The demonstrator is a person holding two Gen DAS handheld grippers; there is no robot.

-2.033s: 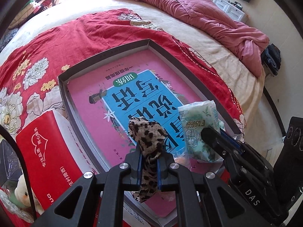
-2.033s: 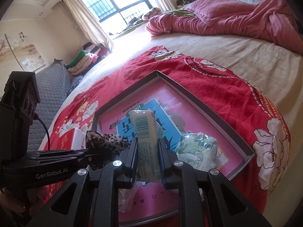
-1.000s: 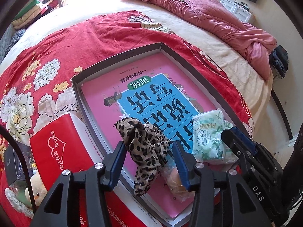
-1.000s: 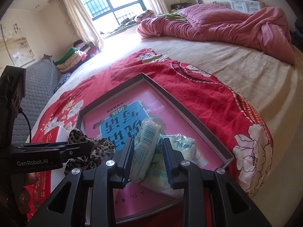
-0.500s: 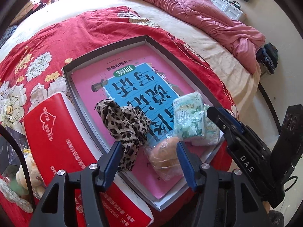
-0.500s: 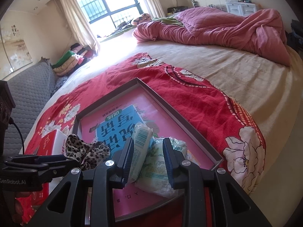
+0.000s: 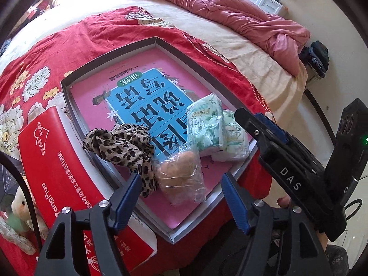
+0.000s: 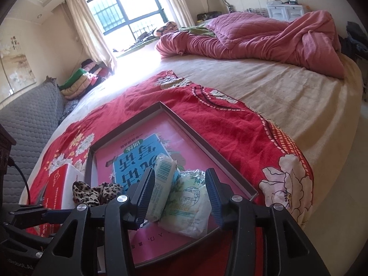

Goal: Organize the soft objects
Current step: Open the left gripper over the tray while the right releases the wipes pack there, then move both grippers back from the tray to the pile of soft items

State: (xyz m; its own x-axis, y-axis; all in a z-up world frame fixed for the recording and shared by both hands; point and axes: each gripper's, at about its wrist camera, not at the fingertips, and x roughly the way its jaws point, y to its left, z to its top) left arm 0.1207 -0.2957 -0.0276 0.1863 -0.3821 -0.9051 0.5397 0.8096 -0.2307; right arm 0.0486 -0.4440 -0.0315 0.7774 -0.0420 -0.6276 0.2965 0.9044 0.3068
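A wide bed point(image 8: 287, 96) fills the room, with a rumpled pink quilt point(image 8: 264, 36) heaped at its far end and a red flowered cloth point(image 7: 69, 46) spread over its near part. On that cloth lies a shallow grey-rimmed tray point(image 7: 110, 55) whose floor is covered by a pink and blue printed sheet point(image 7: 147, 92). Just left of the tray, touching its left rim, sits a red and white carton point(image 7: 62, 172).

The soft things are gathered at the near end of the tray. A leopard-print cloth point(image 7: 122, 147) lies crumpled at the near left, draped over the left rim. Just right of it rests a clear bag holding something round and tan point(image 7: 179, 174). Two green-and-white tissue packs lie at the near right corner: the left tissue pack point(image 7: 204, 124) leans on the right tissue pack point(image 7: 237, 138).

The left gripper point(image 7: 181, 193) hovers above the near edge of the tray, its blue-padded fingers point(image 7: 125, 197) spread wide and having just been opening, with nothing pressed between them; the leopard cloth and bag lie beneath the gap. The right gripper point(image 8: 179, 197) stands over the tissue packs, its fingers point(image 8: 145, 191) likewise parted and just opened further; both packs sit between them on the tray, and neither pad presses on them.
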